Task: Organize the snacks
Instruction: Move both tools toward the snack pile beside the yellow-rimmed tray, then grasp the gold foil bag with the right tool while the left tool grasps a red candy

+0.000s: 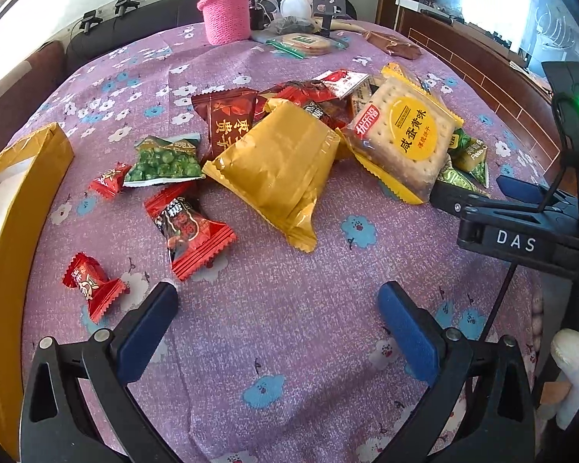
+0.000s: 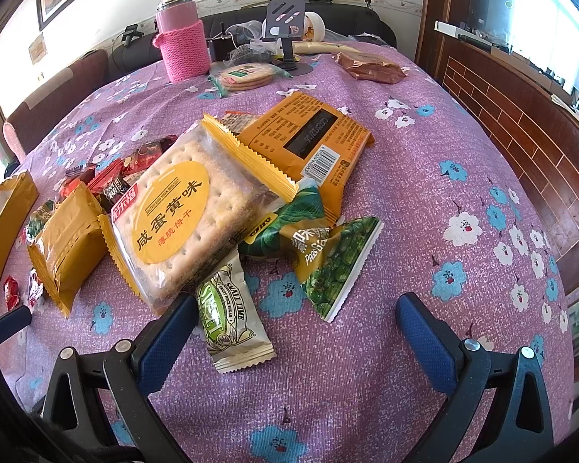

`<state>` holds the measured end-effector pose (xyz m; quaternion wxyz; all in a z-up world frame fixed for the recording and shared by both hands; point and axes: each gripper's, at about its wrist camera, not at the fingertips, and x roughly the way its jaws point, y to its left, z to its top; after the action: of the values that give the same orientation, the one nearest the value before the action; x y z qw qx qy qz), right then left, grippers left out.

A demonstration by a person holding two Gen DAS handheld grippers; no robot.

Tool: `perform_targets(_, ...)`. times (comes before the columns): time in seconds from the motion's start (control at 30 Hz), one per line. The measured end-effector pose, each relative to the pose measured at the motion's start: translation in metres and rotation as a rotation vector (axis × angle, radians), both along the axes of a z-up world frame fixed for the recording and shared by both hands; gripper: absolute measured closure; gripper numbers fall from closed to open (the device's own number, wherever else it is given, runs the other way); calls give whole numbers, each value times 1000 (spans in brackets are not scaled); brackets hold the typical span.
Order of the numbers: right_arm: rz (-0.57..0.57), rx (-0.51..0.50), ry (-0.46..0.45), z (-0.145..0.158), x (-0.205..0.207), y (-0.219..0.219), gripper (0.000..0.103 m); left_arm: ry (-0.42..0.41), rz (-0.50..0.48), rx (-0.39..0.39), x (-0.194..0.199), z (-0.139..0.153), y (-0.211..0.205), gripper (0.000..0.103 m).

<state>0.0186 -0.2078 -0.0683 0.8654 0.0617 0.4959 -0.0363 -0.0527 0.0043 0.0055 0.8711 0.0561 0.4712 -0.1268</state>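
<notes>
Tablecloth [image 2: 405, 177]: lime candy [image 2: 227, 316] between hand-held gripper [image 2: 297, 328] fingers.

The big cracker packet [image 2: 181, 223] is carrying a yellow oval label reading 咸蛋黄味, with small English "SALTED EGG YOLK BISCUIT" above and 薄脆饼干 below — a red corner tag beside it is too tilted to read surely. The small lime candy sachet [image 2: 227, 316] is showing "SALT LIME" on its green and cream front. The green pea packet [image 2: 328, 258] is showing "Peas" and part of a second word. The brown sachet [image 1: 227, 123] is showing 贵 and 枣 in gold. The black body of the right gripper [image 1: 517, 241] is bearing the white letters "DAS". The orange packet back [image 2: 308, 135] is showing a barcode — its small print is not readable.
</notes>
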Motion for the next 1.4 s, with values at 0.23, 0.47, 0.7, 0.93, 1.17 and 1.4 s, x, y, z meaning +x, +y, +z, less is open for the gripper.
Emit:
perform_targets(0.23,0,0,0,0,0,0,0,-26,13,-147,-20,18,26,0)
perform_targets(0.47,1,0,1,0,0,-1,0,-272,7,-345,-76,89,70,2)
perform_targets(0.7,28,11,29,1,3,-3,0,-538,111,-290,-125,177,137,1)
perform_targets(0.93,21,4,66,1,8,-1,0,-353,282,-370,-100,165,211,0)
perform_targets(1.17,-3,-67,54,8,-1,-1,12,-280,340,-502,-93,125,232,0)
perform_targets(1.4,72,39,-126,68,-37,29,16,-196,256,-502,-77,98,210,7)
